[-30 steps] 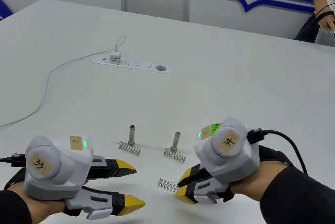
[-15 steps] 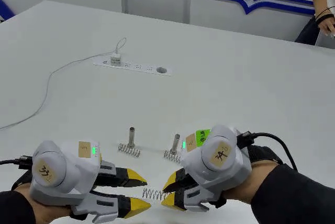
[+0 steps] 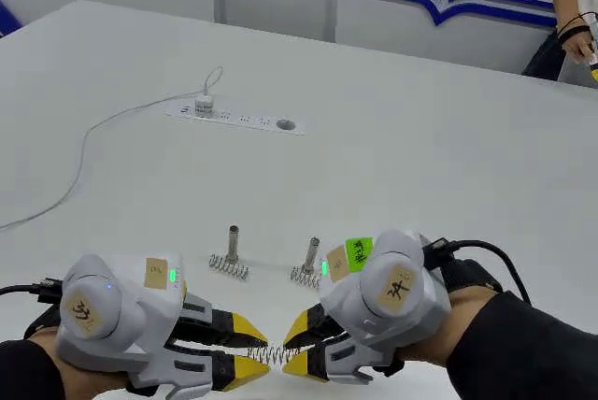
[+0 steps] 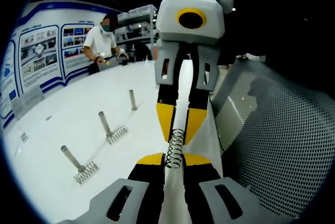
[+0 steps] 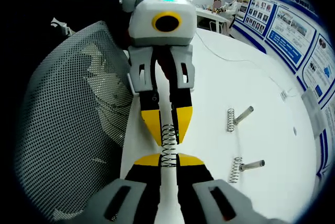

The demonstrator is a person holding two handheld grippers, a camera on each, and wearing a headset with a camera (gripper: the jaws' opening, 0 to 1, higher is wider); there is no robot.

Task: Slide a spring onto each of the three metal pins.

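Right gripper (image 3: 297,346) is pinched onto one end of the loose spring (image 3: 272,355), carrying it level and low over the table (image 3: 420,157). Left gripper (image 3: 245,351) sits nose to nose with it, jaws narrowed around the other end; whether they truly bite, I can't tell. My read: a floppy coil aims better with both ends controlled, so this is a handover or a steadying grip. Beyond, the left pin (image 3: 232,239) stands upright with a second spring (image 3: 229,265) lying at its foot, unthreaded; likewise the middle pin (image 3: 312,252) and the third spring (image 3: 303,277). Left gripper view shows the far pin (image 4: 133,99), bare, a likely target.
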